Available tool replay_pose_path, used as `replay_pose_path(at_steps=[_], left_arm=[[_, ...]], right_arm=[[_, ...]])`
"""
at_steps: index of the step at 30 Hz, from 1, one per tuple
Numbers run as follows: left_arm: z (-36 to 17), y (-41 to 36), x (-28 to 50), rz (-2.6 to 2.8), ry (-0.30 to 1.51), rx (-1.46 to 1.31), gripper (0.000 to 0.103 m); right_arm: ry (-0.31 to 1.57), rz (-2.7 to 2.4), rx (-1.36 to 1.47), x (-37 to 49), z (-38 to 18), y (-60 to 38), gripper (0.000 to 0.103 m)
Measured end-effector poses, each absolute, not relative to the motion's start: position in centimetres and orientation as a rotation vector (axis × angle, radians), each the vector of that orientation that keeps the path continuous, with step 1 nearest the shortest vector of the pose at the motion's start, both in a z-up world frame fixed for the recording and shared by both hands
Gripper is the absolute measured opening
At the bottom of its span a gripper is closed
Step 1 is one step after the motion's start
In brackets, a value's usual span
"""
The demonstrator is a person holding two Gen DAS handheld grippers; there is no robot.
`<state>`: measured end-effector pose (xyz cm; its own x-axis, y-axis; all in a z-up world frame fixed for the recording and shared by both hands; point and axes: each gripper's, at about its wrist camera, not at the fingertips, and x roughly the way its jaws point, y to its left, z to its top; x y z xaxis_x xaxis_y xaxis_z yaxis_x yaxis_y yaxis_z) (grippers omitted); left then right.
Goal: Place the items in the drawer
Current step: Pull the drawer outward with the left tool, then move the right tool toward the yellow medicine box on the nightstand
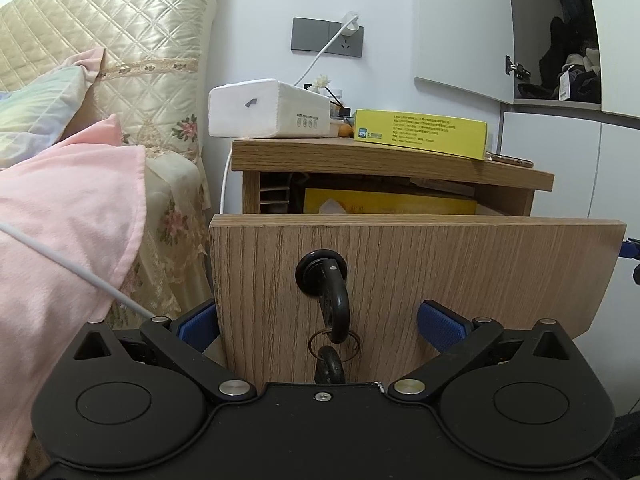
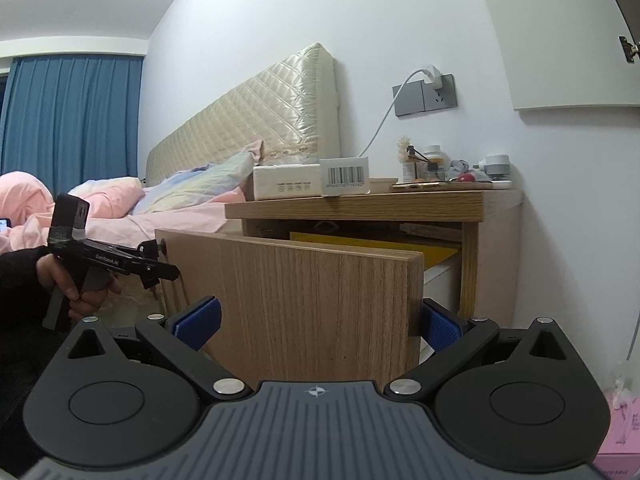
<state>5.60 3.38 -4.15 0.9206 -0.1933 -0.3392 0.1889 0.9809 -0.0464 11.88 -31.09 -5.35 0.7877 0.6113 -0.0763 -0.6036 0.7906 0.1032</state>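
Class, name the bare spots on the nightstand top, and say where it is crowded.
Bare wood runs along the front edge of the nightstand top. Behind it, the white box, yellow box and small bottles crowd the surface.

We see a matt oak-grain drawer front point(image 1: 440, 264) with a glossy black handle point(image 1: 334, 300), a shiny quilted satin headboard point(image 1: 112, 28), soft pink fleece blanket point(image 1: 68, 216), and a glossy yellow cardboard box point(image 1: 420, 132).

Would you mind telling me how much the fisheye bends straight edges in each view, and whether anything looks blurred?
Left wrist view: the drawer front bows and tilts, the headboard curves; key sharp. Right wrist view: wall corner and cabinet door bend strongly; the barcode box stays readable, no blur.
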Motion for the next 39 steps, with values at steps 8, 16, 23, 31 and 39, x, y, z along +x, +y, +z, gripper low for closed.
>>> replay_pose_path(at_steps=[8,16,23,31,39], left_arm=[[-4.0,3.3,4.4,-0.193,0.358,-0.01,0.103],[-3.3,2.9,2.9,-0.148,0.27,0.006,0.102],[-2.6,2.7,1.9,-0.067,0.205,-0.006,0.102],[-1.8,3.0,1.1,-0.038,0.158,-0.031,0.102],[-1.6,2.6,0.7,-0.057,0.156,-0.01,0.102]], right_arm=[[0.115,0.649,0.136,11.1,-5.1,-31.2,0.103],[0.07,0.519,0.226,11.1,-3.4,-29.4,0.103],[0.017,0.391,0.214,10.2,-1.9,-27.6,0.103],[0.023,0.413,0.189,10.9,-0.8,-23.3,0.103],[0.022,0.318,0.151,10.4,-0.4,-19.4,0.103]])
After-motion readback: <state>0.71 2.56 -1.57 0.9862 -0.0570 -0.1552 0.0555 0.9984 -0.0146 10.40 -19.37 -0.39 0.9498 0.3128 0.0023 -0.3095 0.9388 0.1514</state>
